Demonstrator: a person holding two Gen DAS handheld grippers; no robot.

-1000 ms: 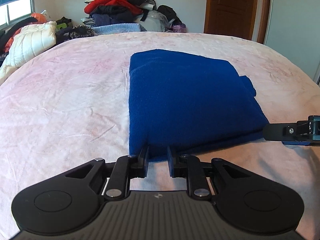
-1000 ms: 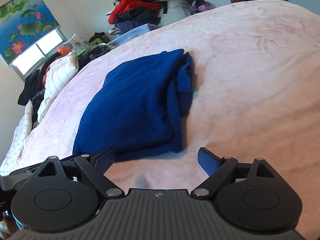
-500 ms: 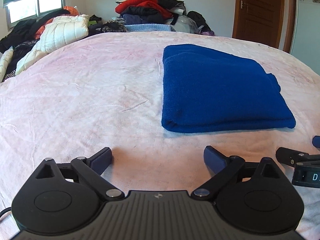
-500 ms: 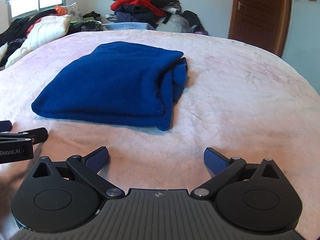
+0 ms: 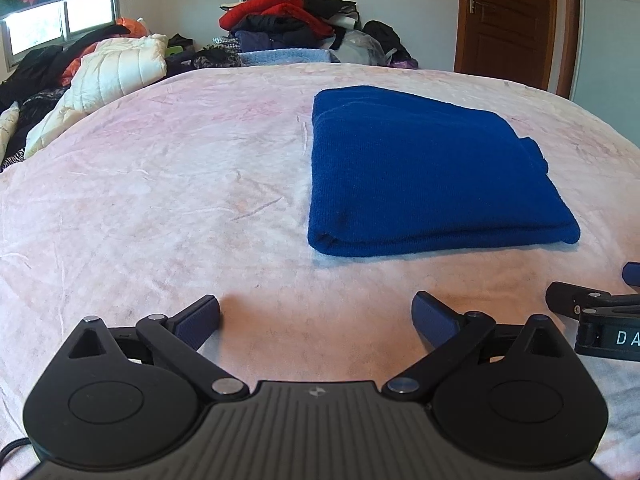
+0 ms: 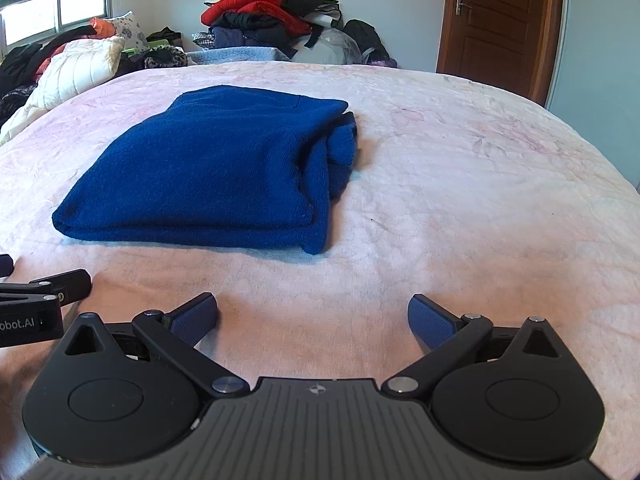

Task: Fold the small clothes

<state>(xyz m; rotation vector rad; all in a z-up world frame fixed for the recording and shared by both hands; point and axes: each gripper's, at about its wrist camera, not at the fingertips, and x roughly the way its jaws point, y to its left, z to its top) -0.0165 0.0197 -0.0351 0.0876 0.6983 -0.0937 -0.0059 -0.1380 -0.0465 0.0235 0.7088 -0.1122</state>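
Note:
A blue knit garment (image 5: 424, 172) lies folded into a flat rectangle on the pink bed cover (image 5: 160, 184). It also shows in the right wrist view (image 6: 216, 176), with loose folded layers at its right edge. My left gripper (image 5: 316, 316) is open and empty, low over the bed, short of the garment's near edge. My right gripper (image 6: 314, 316) is open and empty, also short of the garment. Each gripper shows at the side of the other's view: the right one (image 5: 600, 312), the left one (image 6: 44, 292).
A heap of clothes (image 5: 288, 20) is piled beyond the far end of the bed. A white quilted jacket (image 5: 108, 76) and dark clothes lie at the far left under a window. A brown door (image 5: 512, 20) stands at the back right.
My left gripper let go of the garment's near edge, opened and drew back. My right gripper also drew back and levelled out. The garment lies flat, untouched.

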